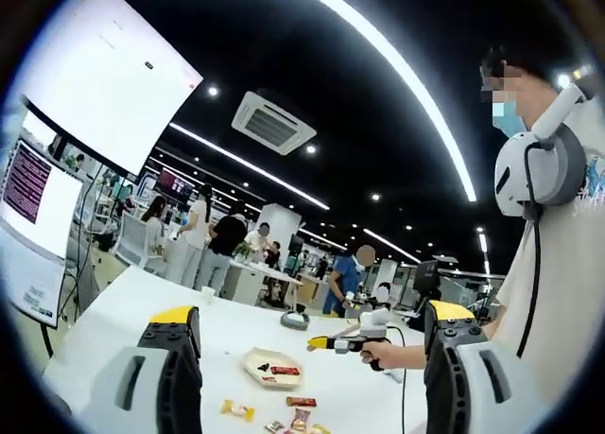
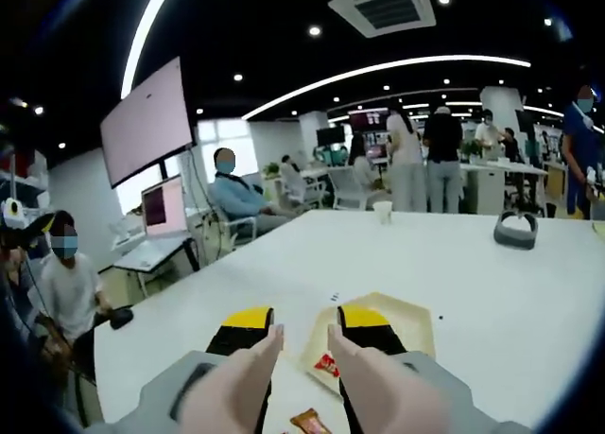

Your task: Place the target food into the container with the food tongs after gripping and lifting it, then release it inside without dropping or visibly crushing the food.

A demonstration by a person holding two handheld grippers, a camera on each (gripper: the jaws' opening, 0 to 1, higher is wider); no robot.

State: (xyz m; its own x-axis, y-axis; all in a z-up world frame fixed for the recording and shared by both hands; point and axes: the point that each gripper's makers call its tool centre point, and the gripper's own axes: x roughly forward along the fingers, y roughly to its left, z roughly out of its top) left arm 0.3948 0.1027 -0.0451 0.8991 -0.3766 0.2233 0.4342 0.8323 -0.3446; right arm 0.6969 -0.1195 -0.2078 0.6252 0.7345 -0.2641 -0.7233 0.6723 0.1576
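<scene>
A cream plate point(image 1: 257, 362) point(image 2: 413, 332) lies on the white table point(image 1: 123, 311) point(image 2: 510, 302) with a red wrapped snack point(image 1: 285, 370) point(image 2: 326, 363) on it. More wrapped snacks point(image 1: 236, 410) point(image 2: 310, 422) lie loose in front of the plate. My left gripper point(image 1: 312, 313) is wide open and empty, well above the table. My right gripper point(image 2: 304, 318), also seen in a hand point(image 1: 348, 341), holds beige food tongs point(image 2: 255, 373) between its jaws. The tong arms stand apart, their tips just short of the plate's near edge.
A paper cup point(image 1: 207, 292) point(image 2: 382, 211) and a grey ring-shaped object point(image 1: 295, 319) point(image 2: 516, 229) sit further back on the table. A person with a headset point(image 1: 558, 264) stands at the right. Seated people point(image 2: 66, 283) and monitors point(image 2: 163, 207) line the table's left side.
</scene>
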